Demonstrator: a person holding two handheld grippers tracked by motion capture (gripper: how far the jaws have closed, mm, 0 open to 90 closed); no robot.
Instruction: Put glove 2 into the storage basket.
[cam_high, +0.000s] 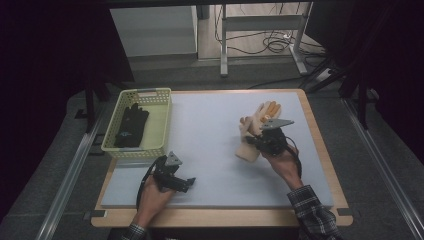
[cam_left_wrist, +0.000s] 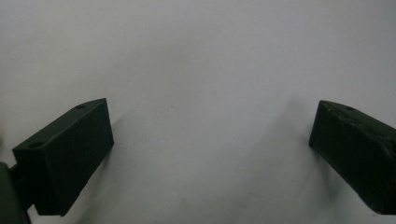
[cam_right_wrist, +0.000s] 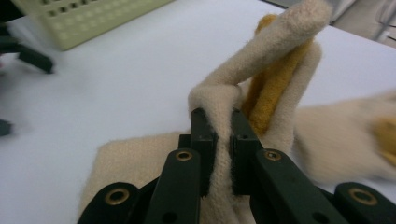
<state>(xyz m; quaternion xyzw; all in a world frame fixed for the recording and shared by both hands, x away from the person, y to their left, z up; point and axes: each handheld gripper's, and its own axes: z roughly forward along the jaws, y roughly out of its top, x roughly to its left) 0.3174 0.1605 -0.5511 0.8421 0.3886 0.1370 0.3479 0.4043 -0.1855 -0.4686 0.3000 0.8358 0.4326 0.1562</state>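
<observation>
- Your right gripper (cam_high: 256, 141) is clamping a fold of the cream glove (cam_high: 254, 131); in the right gripper view the jaws are nearly together with the knit pinched between them (cam_right_wrist: 219, 149).
- The cream glove is sitting toward the right edge of the white worktop (cam_high: 210, 150), about midway between near and far edges, cuff resting on the surface, part lifted by the pinch.
- Its fingers, orange-tipped (cam_high: 272, 106), are pointing toward the far right corner.
- Your left gripper (cam_high: 182, 183) is resting low over the worktop near the near left corner, jaws standing wide apart with just bare white surface between them (cam_left_wrist: 210, 154).
- The yellow basket (cam_high: 161, 131) is sitting at the far left corner of the worktop, partly hanging over the left edge.
- A black glove (cam_high: 131, 125) is lying flat inside the basket.
- Basket and cream glove are well apart.
</observation>
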